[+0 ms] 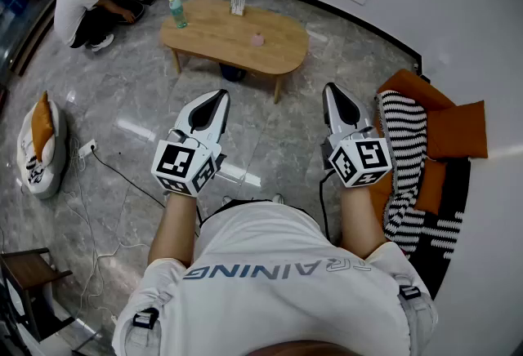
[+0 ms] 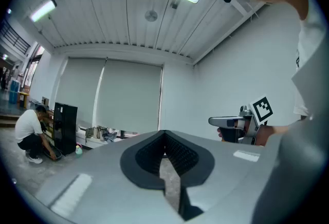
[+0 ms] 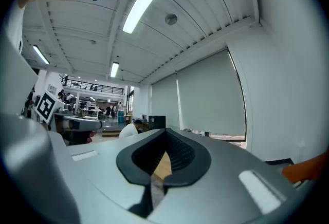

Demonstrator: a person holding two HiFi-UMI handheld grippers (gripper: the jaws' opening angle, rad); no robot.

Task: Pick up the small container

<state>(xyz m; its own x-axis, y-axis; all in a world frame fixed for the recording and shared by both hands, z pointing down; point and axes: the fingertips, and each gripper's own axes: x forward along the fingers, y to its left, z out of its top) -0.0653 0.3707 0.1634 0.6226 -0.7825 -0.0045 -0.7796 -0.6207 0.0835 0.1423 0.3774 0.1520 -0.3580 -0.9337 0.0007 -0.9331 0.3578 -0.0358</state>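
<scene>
The small pink container [image 1: 257,39] stands on the oval wooden table [image 1: 221,40], a good way ahead of me across the floor. Both grippers are held at waist height, pointing toward the table and well short of it. My left gripper [image 1: 217,95] is shut with nothing in it; in its own view the jaws [image 2: 164,134] meet at the tips. My right gripper [image 1: 332,89] is likewise shut and empty, its jaws [image 3: 165,131] closed in its own view. The container does not show in either gripper view.
A green bottle [image 1: 177,11] and a small holder [image 1: 238,6] also stand on the table. A person [image 1: 82,13] crouches at the far left. Orange cushions with a striped blanket [image 1: 406,154] lie to my right. A cable and power strip [image 1: 87,149] and a bag [image 1: 39,146] lie at left.
</scene>
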